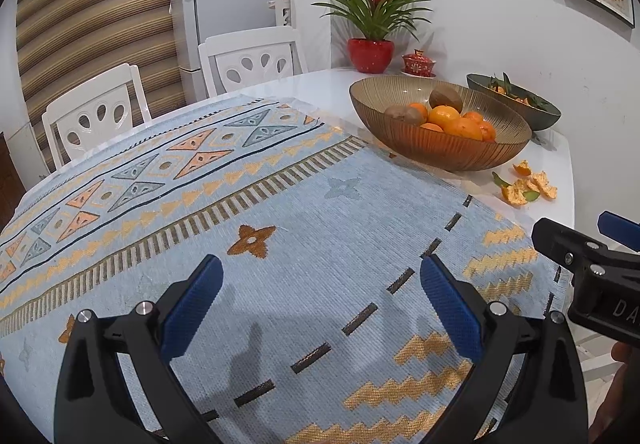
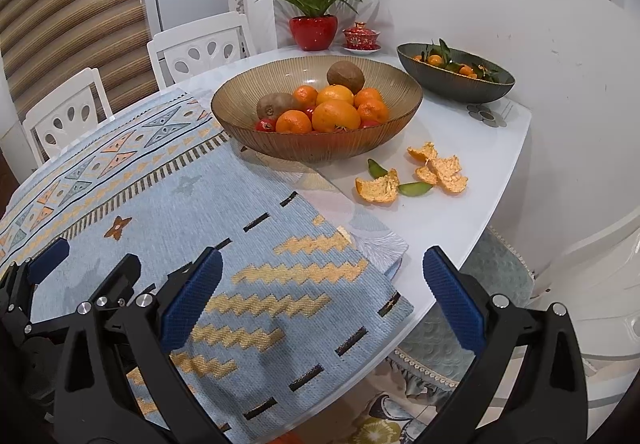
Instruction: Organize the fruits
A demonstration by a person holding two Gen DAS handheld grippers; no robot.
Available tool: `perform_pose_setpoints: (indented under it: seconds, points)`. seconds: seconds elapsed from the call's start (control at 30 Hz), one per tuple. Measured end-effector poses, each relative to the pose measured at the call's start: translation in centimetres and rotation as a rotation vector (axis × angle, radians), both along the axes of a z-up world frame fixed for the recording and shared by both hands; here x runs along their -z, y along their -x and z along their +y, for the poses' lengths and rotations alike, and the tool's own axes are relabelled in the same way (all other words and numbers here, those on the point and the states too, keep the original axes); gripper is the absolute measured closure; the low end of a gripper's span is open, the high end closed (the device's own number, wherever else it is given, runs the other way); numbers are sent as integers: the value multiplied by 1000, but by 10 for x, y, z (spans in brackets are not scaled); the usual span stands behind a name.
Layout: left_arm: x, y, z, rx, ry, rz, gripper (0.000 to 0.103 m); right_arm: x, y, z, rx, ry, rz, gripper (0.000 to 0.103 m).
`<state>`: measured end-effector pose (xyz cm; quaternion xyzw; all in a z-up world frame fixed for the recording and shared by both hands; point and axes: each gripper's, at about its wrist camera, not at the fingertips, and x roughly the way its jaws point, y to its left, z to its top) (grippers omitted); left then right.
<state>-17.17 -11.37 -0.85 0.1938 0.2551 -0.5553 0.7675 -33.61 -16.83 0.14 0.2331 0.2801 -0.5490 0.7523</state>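
Observation:
A ribbed amber glass bowl [image 1: 436, 150] [image 2: 320, 148] on the white table holds oranges [image 2: 335, 116] [image 1: 444, 115], tangerines, kiwis [image 2: 346, 76] [image 1: 446, 97] and small red fruits. A dark green bowl [image 2: 460, 86] [image 1: 536, 115] behind it holds leafy tangerines. Orange peel pieces [image 2: 440, 172] [image 1: 528, 188] lie on the table near the amber bowl. My left gripper [image 1: 322, 280] hangs open over the patterned cloth, holding nothing. My right gripper [image 2: 322, 272] is open too, over the cloth's corner, well short of the bowls. The right gripper [image 1: 592, 256] also shows at the left wrist view's right edge.
A blue patterned cloth [image 1: 240, 204] [image 2: 160, 204] covers the left of the table. A potted plant in a red pot [image 2: 314, 30] and a red lidded cup [image 2: 361, 38] stand at the back. White chairs [image 1: 96, 116] line the far side. The table edge [image 2: 480, 228] curves close on the right.

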Motion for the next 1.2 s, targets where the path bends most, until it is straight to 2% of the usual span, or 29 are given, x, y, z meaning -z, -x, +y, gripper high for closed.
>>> perform_pose_setpoints:
  seconds: [0.33,0.57,0.67,0.77,1.2]
  points:
    - [-1,-7,-1,-14,5,41,5,0,-1,2,-3,8,6,3]
    - [-3,-1,0,-39,8,-18,5,0,0,1,-1,6,6,3]
    - [-3,2,-3,-50,-15,-46,5,-1,0,2,0,9,4,3]
    - [-2,1,-4,-69,-35,-57,5,-1,2,2,-2,12,3,3]
    - [-11,3,1,-106,-22,-86,5,-1,9,0,-7,1,-19,3]
